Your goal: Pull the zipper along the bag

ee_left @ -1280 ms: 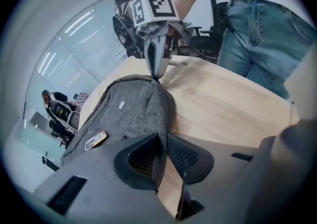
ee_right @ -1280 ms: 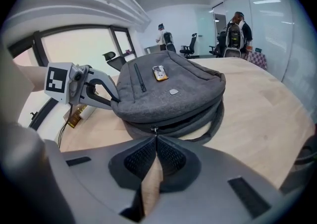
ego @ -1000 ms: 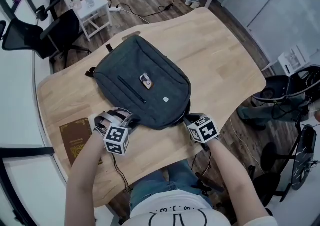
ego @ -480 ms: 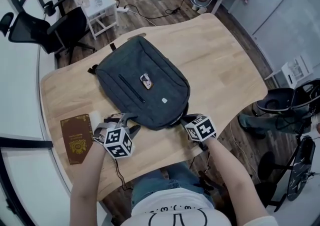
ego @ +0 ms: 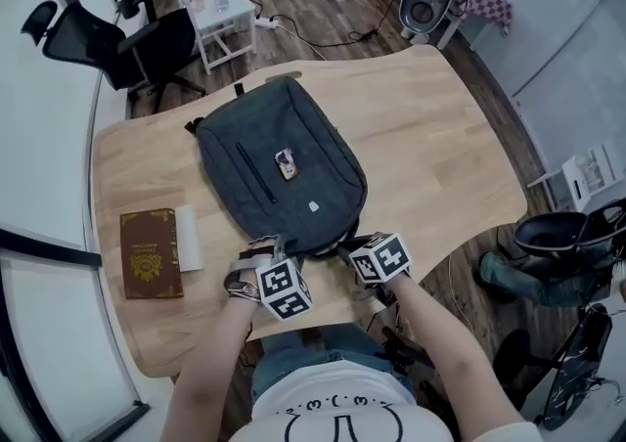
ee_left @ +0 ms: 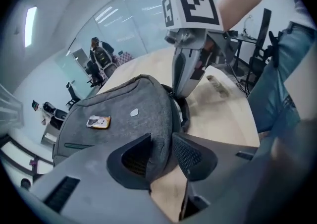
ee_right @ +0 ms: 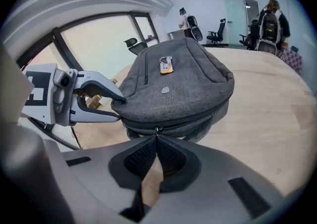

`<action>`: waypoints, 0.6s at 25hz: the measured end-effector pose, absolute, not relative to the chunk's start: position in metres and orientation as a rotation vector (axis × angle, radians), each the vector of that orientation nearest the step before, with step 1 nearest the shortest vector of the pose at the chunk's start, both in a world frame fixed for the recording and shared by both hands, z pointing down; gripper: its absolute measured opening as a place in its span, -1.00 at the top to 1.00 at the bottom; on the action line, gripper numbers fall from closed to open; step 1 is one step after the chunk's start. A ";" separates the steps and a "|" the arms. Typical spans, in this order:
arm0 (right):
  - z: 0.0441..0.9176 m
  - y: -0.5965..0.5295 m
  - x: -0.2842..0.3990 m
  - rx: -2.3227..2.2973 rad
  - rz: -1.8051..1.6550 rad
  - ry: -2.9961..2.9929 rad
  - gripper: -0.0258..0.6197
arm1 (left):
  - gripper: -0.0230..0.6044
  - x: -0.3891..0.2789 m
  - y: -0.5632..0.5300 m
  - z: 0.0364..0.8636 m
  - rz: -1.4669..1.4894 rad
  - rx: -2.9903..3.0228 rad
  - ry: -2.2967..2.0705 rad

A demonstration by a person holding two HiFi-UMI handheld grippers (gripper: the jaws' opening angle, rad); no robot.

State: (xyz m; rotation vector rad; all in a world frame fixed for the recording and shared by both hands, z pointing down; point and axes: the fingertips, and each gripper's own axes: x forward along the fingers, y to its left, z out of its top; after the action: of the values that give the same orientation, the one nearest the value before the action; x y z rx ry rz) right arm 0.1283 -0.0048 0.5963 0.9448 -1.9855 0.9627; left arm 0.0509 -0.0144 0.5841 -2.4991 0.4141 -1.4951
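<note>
While flat on table, grey backpack, contents unseen.

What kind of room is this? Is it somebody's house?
Probably an office or a lab, not a house. There are black swivel office chairs, glass partition walls, and a big pale wooden table holding a grey fabric backpack.

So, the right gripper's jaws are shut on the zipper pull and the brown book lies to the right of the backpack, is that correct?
Not quite: the brown book lies to the left of the backpack, as the head view shows. The right gripper is indeed shut on the zipper pull.
</note>
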 end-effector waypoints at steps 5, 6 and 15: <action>0.591 -0.005 0.132 0.861 0.888 -2.006 0.74 | 0.71 0.050 -0.013 0.585 -1.540 -2.461 0.413; 0.588 -0.005 0.131 0.835 0.854 -2.001 0.74 | 0.72 0.047 -0.013 0.582 -1.544 -2.470 0.399; 0.583 0.002 0.124 0.686 0.720 -2.004 0.73 | 0.74 -0.005 -0.002 0.565 -1.509 -2.553 0.165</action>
State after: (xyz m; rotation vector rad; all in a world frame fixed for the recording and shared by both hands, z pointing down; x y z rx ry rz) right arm 0.1239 0.0018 0.5830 0.6859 -2.0037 0.7205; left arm -0.0052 -0.0020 0.5651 -2.5527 0.1645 -1.5086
